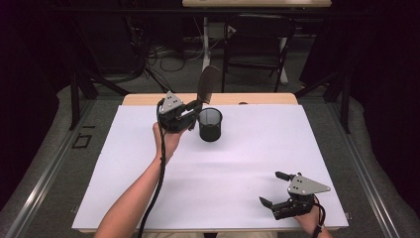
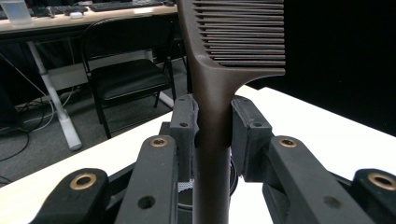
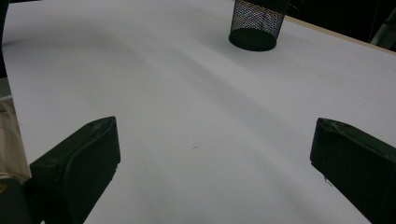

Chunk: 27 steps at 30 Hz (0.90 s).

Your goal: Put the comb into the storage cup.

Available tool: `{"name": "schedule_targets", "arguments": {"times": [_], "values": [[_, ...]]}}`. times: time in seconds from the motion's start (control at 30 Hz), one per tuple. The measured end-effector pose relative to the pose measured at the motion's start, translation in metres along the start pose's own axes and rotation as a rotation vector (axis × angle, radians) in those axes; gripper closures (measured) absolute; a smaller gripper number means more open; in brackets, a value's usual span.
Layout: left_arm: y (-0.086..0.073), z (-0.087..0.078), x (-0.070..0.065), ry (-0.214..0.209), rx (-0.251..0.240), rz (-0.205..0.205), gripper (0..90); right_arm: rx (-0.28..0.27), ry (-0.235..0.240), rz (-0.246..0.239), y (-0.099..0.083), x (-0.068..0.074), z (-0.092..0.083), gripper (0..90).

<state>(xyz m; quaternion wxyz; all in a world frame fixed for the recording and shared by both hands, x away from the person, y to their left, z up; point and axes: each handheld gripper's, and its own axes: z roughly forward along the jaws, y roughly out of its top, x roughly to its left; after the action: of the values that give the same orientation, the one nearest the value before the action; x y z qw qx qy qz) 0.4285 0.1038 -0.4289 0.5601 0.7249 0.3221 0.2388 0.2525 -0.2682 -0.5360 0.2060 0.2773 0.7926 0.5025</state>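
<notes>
My left gripper is shut on the handle of a dark brown comb, which stands upright with its teeth end up. The handle's lower end is over the left rim of a black mesh cup at the back middle of the table. In the left gripper view both pads press on the comb just below its teeth. My right gripper hovers low at the front right, open, with nothing between its fingers. The mesh cup stands far ahead of it.
A white sheet covers the wooden table. Behind the table stand a black folding chair and a white desk leg with loose cables on the floor. Dark curtains close off both sides.
</notes>
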Motion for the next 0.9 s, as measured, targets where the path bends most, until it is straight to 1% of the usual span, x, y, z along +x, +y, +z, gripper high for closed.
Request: {"name": "schedule_targets", "arguments": {"times": [0.57,0.9], "values": [[0.0064,0.0050,0.0006,0.003,-0.016,-0.004,72.4,0.001,0.001,0.005,-0.0001,0.0002,0.0008,1.2],[0.0057,0.0101,-0.0008,0.002,-0.023,-0.005,72.5,-0.001,0.003,0.008,0.0000,0.0000,0.0004,1.2]]}}
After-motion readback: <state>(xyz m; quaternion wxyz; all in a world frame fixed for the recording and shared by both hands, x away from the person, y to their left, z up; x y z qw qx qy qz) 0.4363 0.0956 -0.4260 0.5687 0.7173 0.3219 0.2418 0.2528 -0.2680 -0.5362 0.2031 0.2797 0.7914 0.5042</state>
